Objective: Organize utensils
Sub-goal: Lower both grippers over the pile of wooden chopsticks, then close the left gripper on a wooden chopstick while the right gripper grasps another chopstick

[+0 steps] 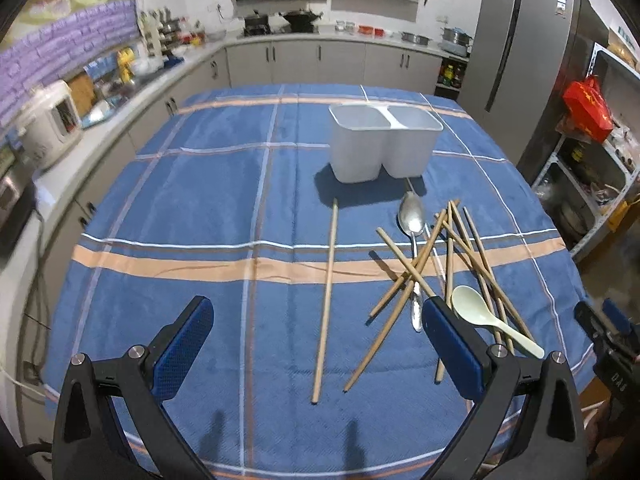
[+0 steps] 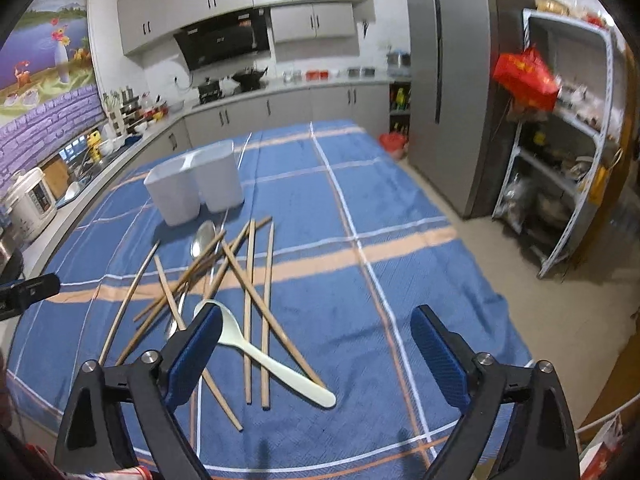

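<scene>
A white two-compartment holder point(image 1: 384, 142) stands on the blue plaid tablecloth point(image 1: 200, 200); it also shows in the right wrist view point(image 2: 196, 188). In front of it lies a loose pile of wooden chopsticks point(image 1: 448, 256) point(image 2: 252, 280), a metal spoon point(image 1: 412, 220) point(image 2: 202, 238) and a pale plastic spoon point(image 1: 480, 312) point(image 2: 260, 356). One chopstick point(image 1: 326, 300) lies apart to the left. My left gripper point(image 1: 316, 316) is open and empty, above the near table, left of the pile. My right gripper point(image 2: 316, 328) is open and empty, just right of the pile.
Kitchen counters with a rice cooker point(image 1: 48, 124) run along the left and back. A grey fridge point(image 2: 452, 80) and a metal shelf point(image 2: 560, 140) with a red bag stand right of the table. The right gripper shows at the left view's edge point(image 1: 608, 332).
</scene>
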A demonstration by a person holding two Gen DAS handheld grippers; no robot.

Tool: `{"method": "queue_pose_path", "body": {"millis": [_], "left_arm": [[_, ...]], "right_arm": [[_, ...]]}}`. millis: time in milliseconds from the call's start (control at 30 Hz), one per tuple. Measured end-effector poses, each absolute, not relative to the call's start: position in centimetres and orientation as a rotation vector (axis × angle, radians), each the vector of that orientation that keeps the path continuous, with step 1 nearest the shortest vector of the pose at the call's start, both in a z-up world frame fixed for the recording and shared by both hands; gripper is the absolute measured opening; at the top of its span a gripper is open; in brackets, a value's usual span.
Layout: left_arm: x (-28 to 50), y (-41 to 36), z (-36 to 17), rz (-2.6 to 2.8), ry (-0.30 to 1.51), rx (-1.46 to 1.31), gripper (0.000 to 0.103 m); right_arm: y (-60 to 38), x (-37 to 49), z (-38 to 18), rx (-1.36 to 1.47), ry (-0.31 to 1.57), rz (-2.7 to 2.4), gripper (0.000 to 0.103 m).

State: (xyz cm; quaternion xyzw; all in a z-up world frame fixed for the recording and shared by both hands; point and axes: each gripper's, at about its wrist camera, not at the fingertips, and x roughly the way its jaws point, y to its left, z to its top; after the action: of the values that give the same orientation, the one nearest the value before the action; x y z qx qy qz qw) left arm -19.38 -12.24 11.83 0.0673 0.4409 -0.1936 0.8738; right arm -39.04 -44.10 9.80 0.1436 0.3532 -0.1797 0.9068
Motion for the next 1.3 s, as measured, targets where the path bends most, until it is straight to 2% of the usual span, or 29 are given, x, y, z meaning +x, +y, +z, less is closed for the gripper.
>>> {"method": "queue_pose_path", "body": {"millis": [200, 233, 300, 400, 567, 633, 800, 900, 1033, 1067, 1233, 1300], "left_arm": [[-16.2, -13.6, 9.1, -0.438, 0.967, 0.165, 0.101], [-15.3, -13.8, 8.6, -0.435, 0.98, 0.18, 0.098], [-13.7, -13.9, 7.7, -0.434, 1.024, 0.179, 0.085], [-11.4, -13.6, 6.5, -0.433, 1.087, 0.137, 0.078], [-8.8, -13.8, 5.2, -0.444, 1.107, 0.137, 0.077], [-7.8, -14.1, 4.8, -0.459, 1.114, 0.138, 0.075], [-5.5, -15.4, 3.0, -0.494, 1.167, 0.154, 0.061], [-4.7, -16.5, 2.1, -0.521, 1.191, 0.177, 0.06], [-4.4, -18.4, 2.0, -0.543, 1.161, 0.257, 0.057], [-4.3, -18.9, 1.9, -0.545, 1.153, 0.277, 0.053], [-4.4, -20.4, 1.8, -0.557, 1.112, 0.359, 0.028], [-4.5, -21.0, 2.0, -0.575, 1.111, 0.375, 0.017]], "right_arm": [[-44.0, -37.1, 7.8, 0.273, 0.819, -0.27, 0.091], [-44.0, -36.7, 7.7, 0.266, 0.828, -0.264, 0.09], [-44.7, -35.9, 7.3, 0.265, 0.857, -0.242, 0.088], [-46.0, -34.7, 6.8, 0.283, 0.894, -0.231, 0.087], [-47.3, -31.8, 5.5, 0.32, 0.969, -0.179, 0.07], [-46.8, -30.2, 5.0, 0.314, 0.993, -0.136, 0.068], [-45.3, -26.3, 3.9, 0.247, 1.05, -0.063, 0.055], [-44.4, -24.7, 3.7, 0.209, 1.073, -0.028, 0.05], [-43.1, -22.9, 3.3, 0.145, 1.104, 0.009, 0.036], [-42.7, -22.5, 3.2, 0.121, 1.11, 0.016, 0.032], [-41.5, -20.6, 2.4, 0.045, 1.143, 0.014, 0.027], [-41.4, -20.2, 2.4, 0.033, 1.154, 0.007, 0.021]]}}
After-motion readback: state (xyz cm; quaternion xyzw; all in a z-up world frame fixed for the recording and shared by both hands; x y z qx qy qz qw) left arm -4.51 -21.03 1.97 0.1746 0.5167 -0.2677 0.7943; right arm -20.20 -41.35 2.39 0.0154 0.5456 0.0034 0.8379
